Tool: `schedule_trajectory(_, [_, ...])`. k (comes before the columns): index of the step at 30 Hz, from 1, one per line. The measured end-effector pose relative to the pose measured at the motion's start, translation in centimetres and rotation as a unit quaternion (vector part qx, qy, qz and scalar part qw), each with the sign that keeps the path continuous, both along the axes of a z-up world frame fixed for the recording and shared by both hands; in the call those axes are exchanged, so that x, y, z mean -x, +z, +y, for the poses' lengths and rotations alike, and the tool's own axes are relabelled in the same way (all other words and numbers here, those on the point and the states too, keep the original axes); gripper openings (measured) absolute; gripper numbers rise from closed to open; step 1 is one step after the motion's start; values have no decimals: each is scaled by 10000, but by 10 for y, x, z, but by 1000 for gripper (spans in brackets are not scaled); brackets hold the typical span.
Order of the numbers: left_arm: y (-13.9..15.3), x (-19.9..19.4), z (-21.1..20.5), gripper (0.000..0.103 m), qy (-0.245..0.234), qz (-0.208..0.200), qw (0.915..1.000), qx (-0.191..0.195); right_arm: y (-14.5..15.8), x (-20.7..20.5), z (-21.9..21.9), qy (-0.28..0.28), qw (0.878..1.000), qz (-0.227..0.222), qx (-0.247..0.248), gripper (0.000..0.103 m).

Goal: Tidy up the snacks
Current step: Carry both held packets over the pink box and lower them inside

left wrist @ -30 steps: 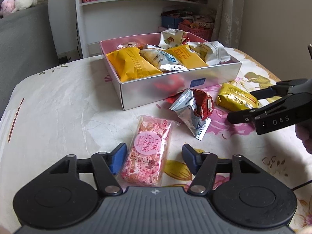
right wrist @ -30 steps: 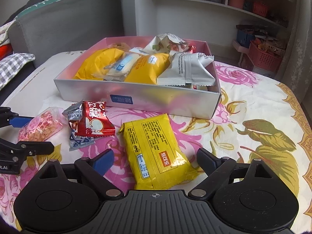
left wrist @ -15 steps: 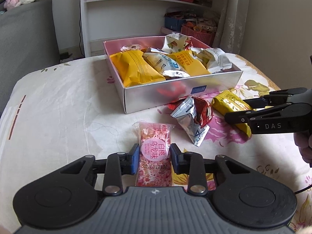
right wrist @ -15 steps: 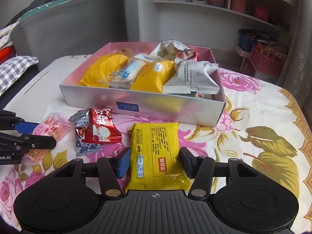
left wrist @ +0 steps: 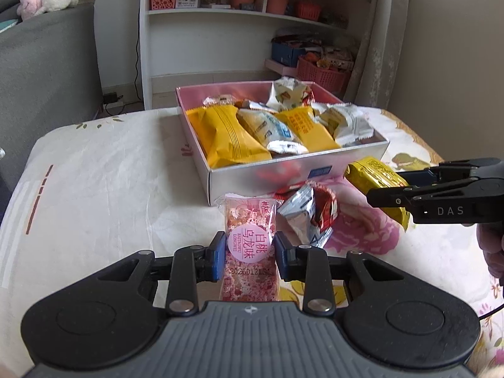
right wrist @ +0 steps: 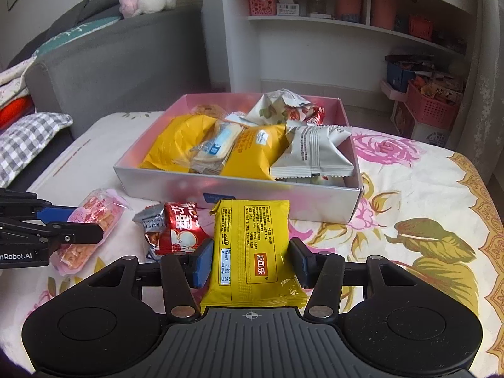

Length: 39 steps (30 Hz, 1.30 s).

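Item one: my left gripper is pinching the clear pink-speckled snack bar between narrowed blue pads. Item two: my right gripper is clamping the flat yellow foil packet (both just before the silver cardboard box, packets filling it).

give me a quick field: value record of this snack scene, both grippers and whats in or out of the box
left gripper: shut on pink snack pack
right gripper: shut on yellow snack pack
box: open, silver sides, pink inside, holds several yellow and white packs
loose on table: red and silver packet, between the two held packs, in front of the box
tablecloth: white with a floral print
background: shelf unit, grey sofa
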<state>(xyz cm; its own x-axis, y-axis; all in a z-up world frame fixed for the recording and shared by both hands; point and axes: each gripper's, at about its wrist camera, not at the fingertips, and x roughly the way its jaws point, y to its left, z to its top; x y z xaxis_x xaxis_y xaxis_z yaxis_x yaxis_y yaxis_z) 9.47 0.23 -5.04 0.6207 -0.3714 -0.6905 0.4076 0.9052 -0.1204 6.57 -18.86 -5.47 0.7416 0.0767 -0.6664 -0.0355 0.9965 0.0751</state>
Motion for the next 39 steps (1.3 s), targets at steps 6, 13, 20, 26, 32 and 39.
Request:
schedule_trajectory(6, [16, -6, -5, 29, 66, -162, 9997, 154, 12, -3, -3, -158, 9995, -140, -250, 51])
schedule_trajectory(13, [29, -23, -21, 29, 255, -326, 9981, 456, 25, -17, -6, -406, 9970, -311, -576, 51])
schedule_trajectory(20, [28, -62, -42, 29, 362, -397, 9968, 589, 39, -47, -17, -656, 9914, -518, -1003, 51])
schedule_trajectory(26, [12, -97, -45, 29, 577, -90, 9942, 907, 29, -81, -25, -840, 9885, -458, -1171, 51])
schedule_trajectory(32, [-4, -116, -45, 29, 700, 199, 9911, 1111, 22, -97, -28, -856, 9870, -497, -1262, 51])
schedule_trajectory(39, [-2, -126, -56, 30, 662, -159, 9951, 722, 19, -107, -27, -929, 9853, -569, -1315, 52])
